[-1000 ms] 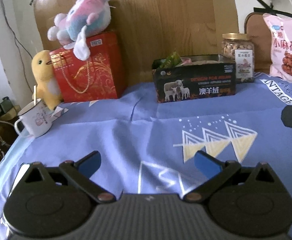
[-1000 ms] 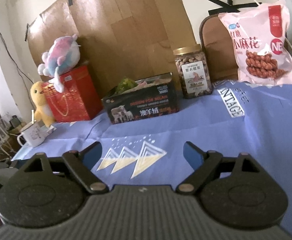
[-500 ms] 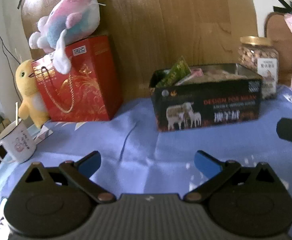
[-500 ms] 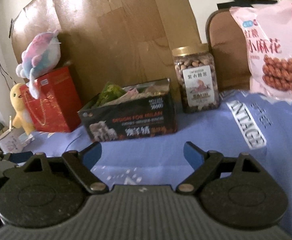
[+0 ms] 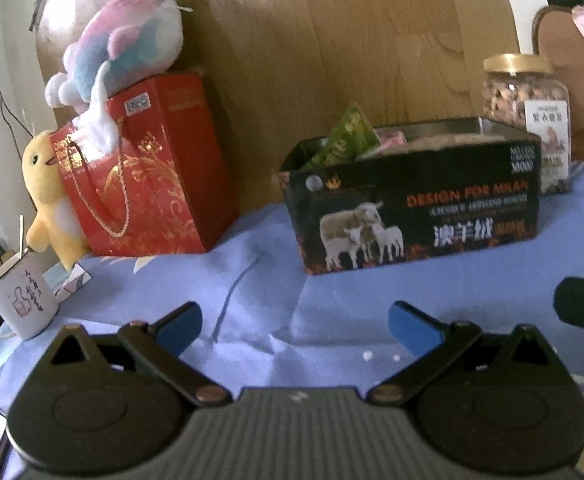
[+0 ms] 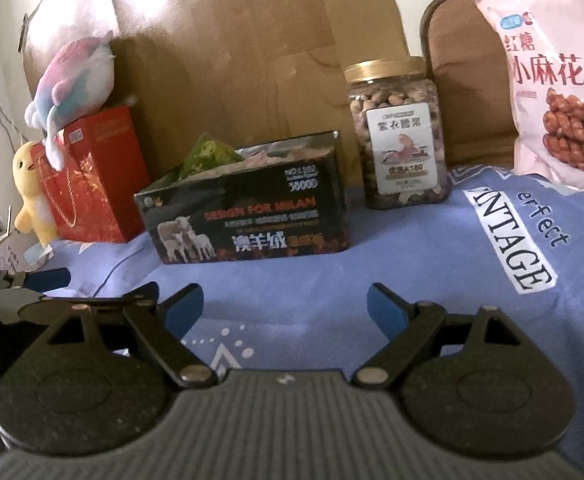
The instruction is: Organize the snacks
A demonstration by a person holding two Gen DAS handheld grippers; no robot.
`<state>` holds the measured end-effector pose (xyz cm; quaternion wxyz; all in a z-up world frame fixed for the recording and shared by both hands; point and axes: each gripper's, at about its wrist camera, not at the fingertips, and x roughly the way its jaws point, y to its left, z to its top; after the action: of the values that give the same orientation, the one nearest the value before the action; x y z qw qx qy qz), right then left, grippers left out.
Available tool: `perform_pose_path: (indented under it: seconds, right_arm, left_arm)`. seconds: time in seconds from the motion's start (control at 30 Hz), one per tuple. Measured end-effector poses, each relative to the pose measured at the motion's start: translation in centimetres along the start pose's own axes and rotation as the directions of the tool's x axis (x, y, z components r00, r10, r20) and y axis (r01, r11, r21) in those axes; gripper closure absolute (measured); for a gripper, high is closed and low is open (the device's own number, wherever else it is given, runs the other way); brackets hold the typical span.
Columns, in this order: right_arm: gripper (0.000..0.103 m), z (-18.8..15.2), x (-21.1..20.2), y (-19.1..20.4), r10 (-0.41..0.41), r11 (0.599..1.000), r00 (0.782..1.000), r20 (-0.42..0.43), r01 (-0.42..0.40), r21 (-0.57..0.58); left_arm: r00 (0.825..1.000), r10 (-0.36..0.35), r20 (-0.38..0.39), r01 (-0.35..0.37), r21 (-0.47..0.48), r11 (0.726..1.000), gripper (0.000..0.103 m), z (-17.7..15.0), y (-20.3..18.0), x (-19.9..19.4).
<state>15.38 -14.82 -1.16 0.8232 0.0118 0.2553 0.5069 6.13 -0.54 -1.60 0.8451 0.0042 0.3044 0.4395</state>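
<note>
Lying crosswise — black snack box

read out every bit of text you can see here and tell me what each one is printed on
"DESIGN FOR MILAN", "澳羊绒", "30000": black box; its smaller lines are blurred.
"红糖", "小麻花": pink snack bag.
"紫衣腰果": label on the nut jar; the print below is too small.
"VINTAGE" (first letter part hidden), "erfect": blue cloth.
Red gift bag and mug: writing unreadable.

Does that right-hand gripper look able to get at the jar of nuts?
Probably yes: the right gripper is open and empty, with only bare blue cloth leading up to the nut jar.
</note>
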Motion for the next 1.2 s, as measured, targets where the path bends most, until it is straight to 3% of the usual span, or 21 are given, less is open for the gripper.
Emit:
perform_pose_path:
  seconds: [1.2]
  right_arm:
    - [0.012, -0.33, 0.30, -0.07, 0.007, 1.000, 1.000, -0.012, -0.007, 0.000]
  left_arm:
    - [0.998, -0.044, -0.046, 0.044, -0.010, 0.999, 0.000, -0.52, 0.47, 0.06]
